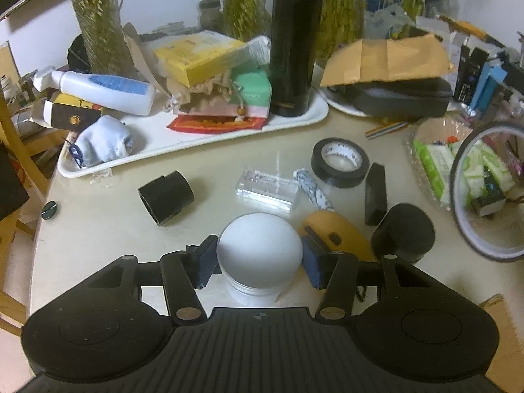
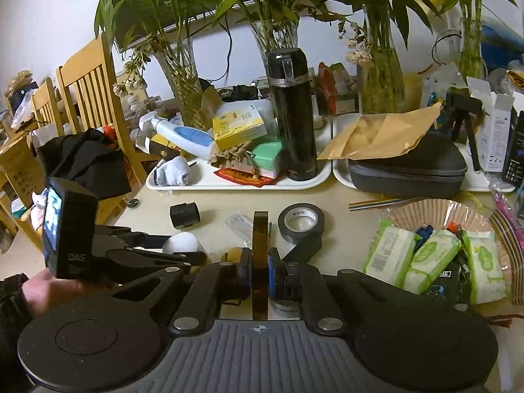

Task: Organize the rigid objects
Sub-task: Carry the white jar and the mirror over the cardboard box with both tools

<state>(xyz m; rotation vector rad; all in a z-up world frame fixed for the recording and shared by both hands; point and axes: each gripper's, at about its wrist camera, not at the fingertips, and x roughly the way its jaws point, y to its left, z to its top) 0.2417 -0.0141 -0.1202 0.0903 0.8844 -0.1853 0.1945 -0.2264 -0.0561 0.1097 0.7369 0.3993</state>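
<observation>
A jar with a white domed lid [image 1: 259, 245] stands on the cream table near its front edge. My left gripper [image 1: 258, 260] straddles it, and both blue pads [image 1: 206, 258] touch the lid's sides. In the right wrist view the same jar [image 2: 181, 242] shows just beyond the left gripper's fingers. My right gripper [image 2: 260, 270] is shut on a thin dark brown ring [image 2: 260, 245], seen edge-on and held upright. That ring [image 1: 458, 163] also hangs at the right of the left wrist view.
Loose on the table lie a black tape roll [image 1: 340, 162], a clear block [image 1: 268, 188], a black tube [image 1: 165, 196], a black bar [image 1: 375, 193], an orange piece [image 1: 337, 229] and a black cap [image 1: 404, 232]. A crowded white tray [image 1: 196, 137] with a black flask [image 1: 294, 49] stands behind.
</observation>
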